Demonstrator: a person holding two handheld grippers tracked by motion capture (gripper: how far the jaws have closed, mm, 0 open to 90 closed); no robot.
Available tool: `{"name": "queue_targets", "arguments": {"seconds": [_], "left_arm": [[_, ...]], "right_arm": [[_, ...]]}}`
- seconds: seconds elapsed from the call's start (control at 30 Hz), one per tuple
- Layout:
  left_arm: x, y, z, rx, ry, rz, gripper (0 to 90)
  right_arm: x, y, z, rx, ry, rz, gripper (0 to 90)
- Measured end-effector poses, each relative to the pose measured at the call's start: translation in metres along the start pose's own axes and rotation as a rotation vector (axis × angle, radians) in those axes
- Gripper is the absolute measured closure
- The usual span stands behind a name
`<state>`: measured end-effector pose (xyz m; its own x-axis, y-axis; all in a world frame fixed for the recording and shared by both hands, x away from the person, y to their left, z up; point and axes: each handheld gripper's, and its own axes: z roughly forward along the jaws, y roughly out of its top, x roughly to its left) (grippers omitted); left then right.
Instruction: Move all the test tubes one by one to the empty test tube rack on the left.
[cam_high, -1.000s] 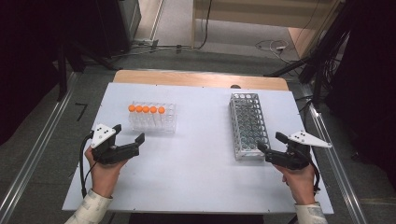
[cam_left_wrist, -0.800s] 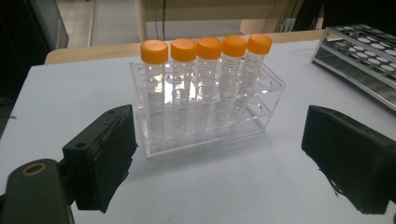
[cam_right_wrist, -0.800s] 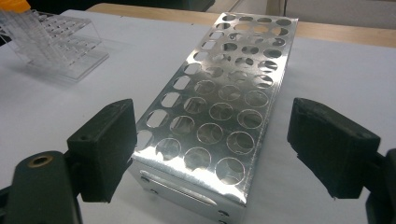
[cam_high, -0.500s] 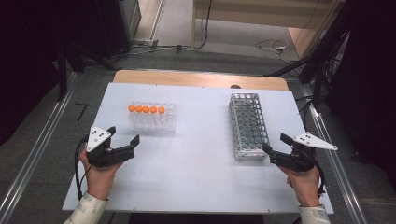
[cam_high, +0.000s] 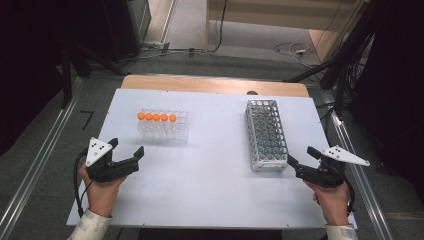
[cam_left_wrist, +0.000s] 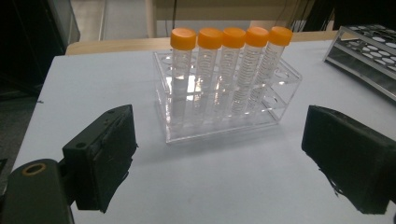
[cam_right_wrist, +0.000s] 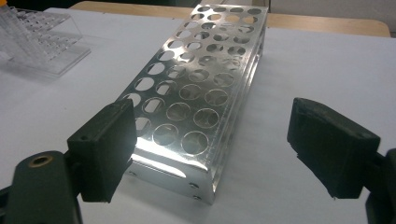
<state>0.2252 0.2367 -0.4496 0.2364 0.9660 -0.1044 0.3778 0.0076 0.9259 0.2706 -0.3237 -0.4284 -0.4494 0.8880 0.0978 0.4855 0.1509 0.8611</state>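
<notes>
On the white bench (cam_high: 215, 190) a clear plastic tube rack (cam_high: 164, 126) stood toward the left, and a perforated metal rack (cam_high: 266, 134) stood toward the right, well apart from it. Five orange-capped tubes (cam_high: 156, 117) stood upright in a single row along the far side of the clear rack. In the left gripper view the same tubes (cam_left_wrist: 229, 70) showed as transparent, with printed graduations down their sides, and the rows of holes nearer the camera in the clear rack (cam_left_wrist: 224, 109) held nothing.

The left hand-held gripper (cam_high: 126, 151) hovered near the bench's left front corner, pointing toward the clear rack but short of it. Its jaws stood wide apart with nothing between them. In the left gripper view the two black pads framed the clear rack from a distance, and bare bench lay between them.

The right hand-held gripper (cam_high: 301, 158) sat near the right front corner, aimed at the near end of the metal rack. Its jaws were likewise spread wide and held nothing. In the right gripper view the metal rack (cam_right_wrist: 201, 93) ran away from the camera, its near end lying between the jaws, with the left pad just beside the rack's near corner; whether it touched could not be told.
</notes>
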Motion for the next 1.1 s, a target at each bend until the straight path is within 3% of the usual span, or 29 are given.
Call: {"name": "queue_targets", "arguments": {"seconds": [0.8,1.1], "left_arm": [[0.012,-0.014,-0.009,0.022,0.034,-0.017,10.6],[0.025,-0.026,-0.013,0.054,0.052,-0.063,10.6]], "right_arm": [[-0.025,-0.023,-0.014,0.02,-0.071,0.048,14.4],[-0.035,-0.033,-0.018,0.036,-0.115,0.066,14.4]]}}
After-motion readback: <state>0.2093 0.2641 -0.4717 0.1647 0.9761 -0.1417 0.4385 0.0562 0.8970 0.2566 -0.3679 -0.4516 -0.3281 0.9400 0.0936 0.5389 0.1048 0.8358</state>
